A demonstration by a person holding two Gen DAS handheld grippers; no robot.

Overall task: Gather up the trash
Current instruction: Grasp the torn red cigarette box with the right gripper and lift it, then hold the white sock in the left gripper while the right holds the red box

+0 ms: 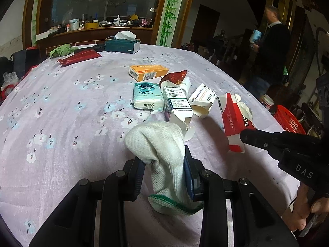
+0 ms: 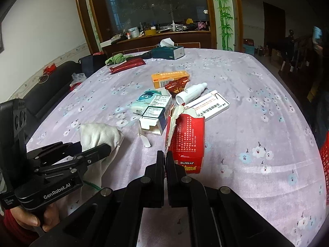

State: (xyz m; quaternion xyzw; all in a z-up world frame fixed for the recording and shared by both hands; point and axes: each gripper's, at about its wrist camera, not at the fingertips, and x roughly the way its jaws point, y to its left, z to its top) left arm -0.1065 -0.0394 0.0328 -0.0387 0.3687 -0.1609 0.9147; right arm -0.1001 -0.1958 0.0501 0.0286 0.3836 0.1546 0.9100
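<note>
The left gripper (image 1: 164, 164) is pinching a white knitted cotton glove with a green cuff (image 1: 162, 144) between its fingers, lifted just above the floral lilac cloth on the desk (image 1: 72, 103). The right gripper (image 2: 165, 160) is clamping the torn edge of a red-and-white crumpled cardboard box (image 2: 188, 140), fingers nearly together. The red plastic mesh basket (image 1: 287, 119) beyond the desk's right edge is probably the bin. Both holds are looking thin, so carrying slowly and level, box first, is advisable, avoiding the remaining cartons.
</note>
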